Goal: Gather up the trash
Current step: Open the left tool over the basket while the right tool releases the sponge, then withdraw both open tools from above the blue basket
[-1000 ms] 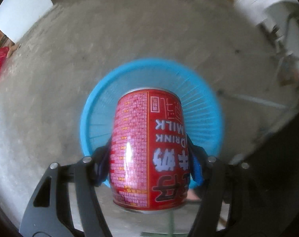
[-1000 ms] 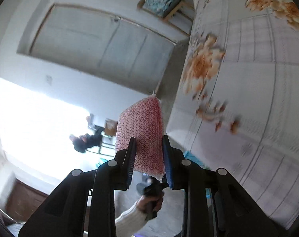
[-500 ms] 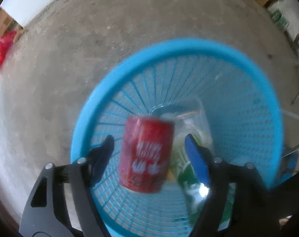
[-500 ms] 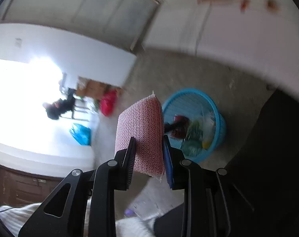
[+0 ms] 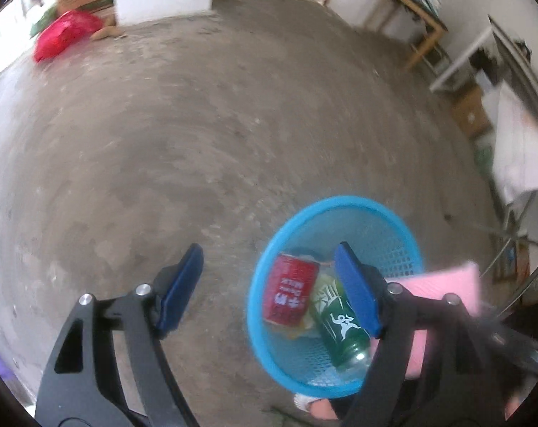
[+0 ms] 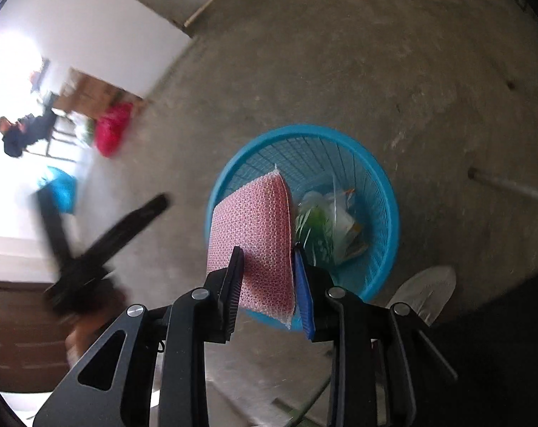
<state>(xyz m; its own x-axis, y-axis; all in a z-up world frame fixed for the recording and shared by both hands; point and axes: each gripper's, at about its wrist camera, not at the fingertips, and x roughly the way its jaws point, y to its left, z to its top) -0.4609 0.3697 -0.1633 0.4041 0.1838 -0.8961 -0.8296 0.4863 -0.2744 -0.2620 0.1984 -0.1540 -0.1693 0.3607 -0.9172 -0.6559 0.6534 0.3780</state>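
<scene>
Right wrist view shows the right gripper (image 6: 269, 284) pinching a pink sponge (image 6: 251, 238) above the blue basket (image 6: 382, 192). The left gripper (image 5: 269, 288) is spread wide and empty; a red can (image 5: 290, 295) and a green can (image 5: 340, 323) lie inside the basket. To drop well, bring the sponge over the middle, probably a little further in, then open the jaws.
</scene>
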